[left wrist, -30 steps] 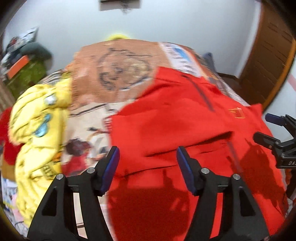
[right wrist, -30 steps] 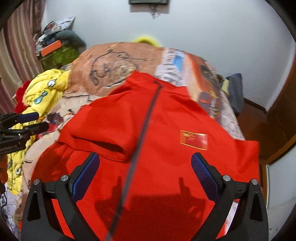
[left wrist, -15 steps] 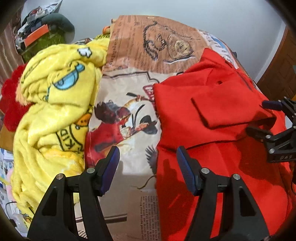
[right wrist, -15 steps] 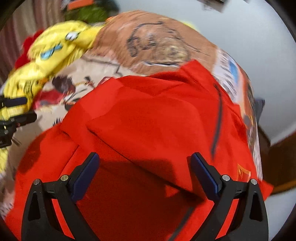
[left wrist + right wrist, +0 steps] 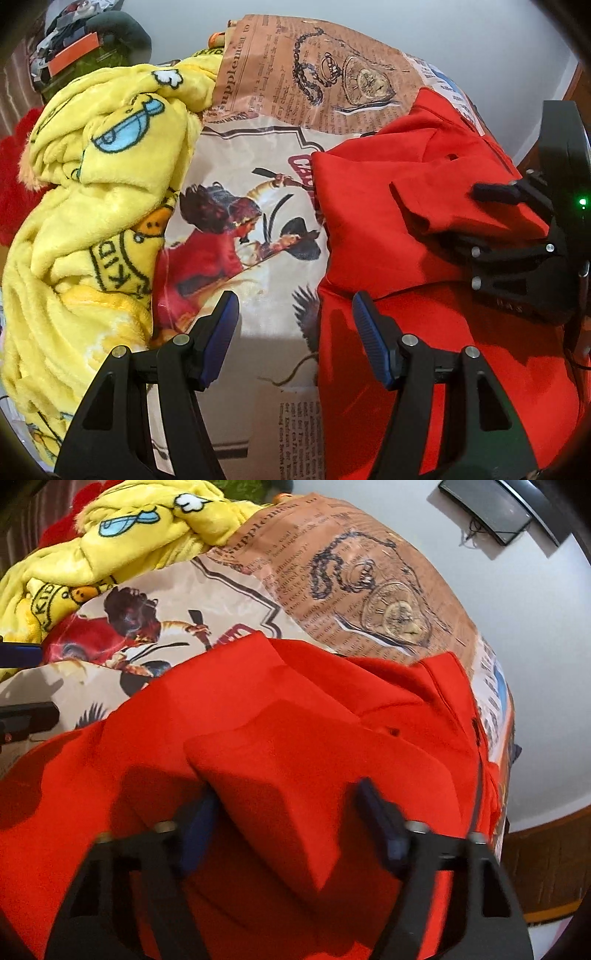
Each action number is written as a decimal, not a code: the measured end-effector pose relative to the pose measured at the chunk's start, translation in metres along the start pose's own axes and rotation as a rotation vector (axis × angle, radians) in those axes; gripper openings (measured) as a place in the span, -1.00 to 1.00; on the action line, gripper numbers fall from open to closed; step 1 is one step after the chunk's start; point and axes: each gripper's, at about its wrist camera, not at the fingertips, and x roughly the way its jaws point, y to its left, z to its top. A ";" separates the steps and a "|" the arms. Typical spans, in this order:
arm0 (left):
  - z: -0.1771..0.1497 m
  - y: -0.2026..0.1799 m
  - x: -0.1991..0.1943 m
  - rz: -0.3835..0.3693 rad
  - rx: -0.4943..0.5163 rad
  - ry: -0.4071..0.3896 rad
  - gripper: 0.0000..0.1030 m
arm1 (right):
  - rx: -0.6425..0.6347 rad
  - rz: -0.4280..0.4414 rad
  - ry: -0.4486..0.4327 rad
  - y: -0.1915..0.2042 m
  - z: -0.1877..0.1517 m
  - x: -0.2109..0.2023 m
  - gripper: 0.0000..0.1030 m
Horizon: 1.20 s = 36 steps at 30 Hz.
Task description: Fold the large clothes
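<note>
Both tongs tilt steeply down over the bed. The left gripper (image 5: 291, 332) hangs with its jaws apart and empty, straddling the left edge of the red jacket (image 5: 373, 229), which lies spread on the printed bedsheet (image 5: 258, 155). The right gripper (image 5: 288, 827) is closing its jaws around a folded flap of the jacket. A yellow blanket (image 5: 92, 192) lies bunched just beside it.

Bright overhead light, fisheye edges, rt view blurred.
</note>
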 end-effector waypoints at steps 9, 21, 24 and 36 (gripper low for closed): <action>0.003 -0.007 0.005 0.003 0.007 0.008 0.22 | 0.143 0.065 -0.105 -0.026 -0.002 -0.024 -0.83; 0.030 -0.046 -0.011 -0.004 0.051 -0.043 0.22 | 0.525 0.045 -0.302 -0.153 -0.055 -0.108 -0.87; 0.034 -0.058 -0.010 -0.006 0.067 -0.050 0.22 | 0.536 0.055 -0.292 -0.166 -0.072 -0.112 -0.86; 0.047 -0.086 0.026 -0.486 -0.233 0.139 0.22 | 0.463 0.022 -0.141 -0.157 -0.131 -0.088 -0.11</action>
